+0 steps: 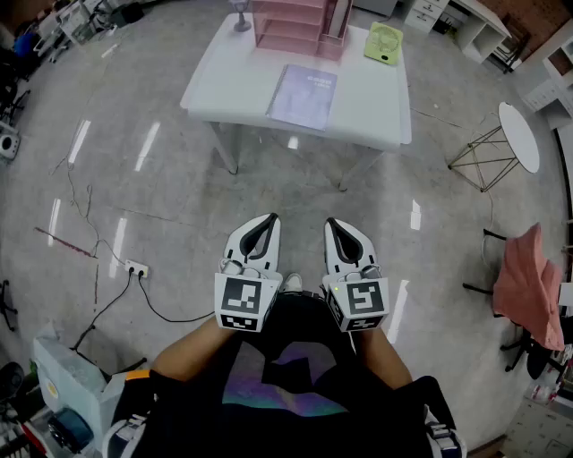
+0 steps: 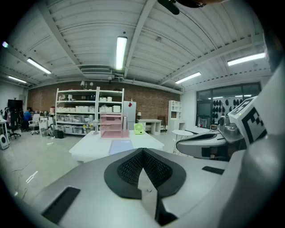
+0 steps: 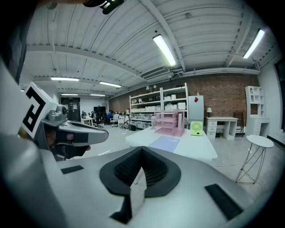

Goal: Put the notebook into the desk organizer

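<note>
Facing a white table (image 1: pixel 376 107) on glossy grey floor (image 1: pixel 179 206), the left gripper (image 1: pixel 268 219) and right gripper (image 1: pixel 332 224) hang clenched, empty. On the table the notebook (image 1: pixel 303 96) lies flat, just before the pink organizer (image 1: pixel 291 22); shelves (image 2: pixel 89 107) stand beyond the table.

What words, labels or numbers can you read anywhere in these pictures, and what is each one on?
Notebook: faint print on the cover, too small to read.
Left gripper and right gripper: their cubes carry black-and-white square patterns, not words.
Nothing else shows readable text.
</note>
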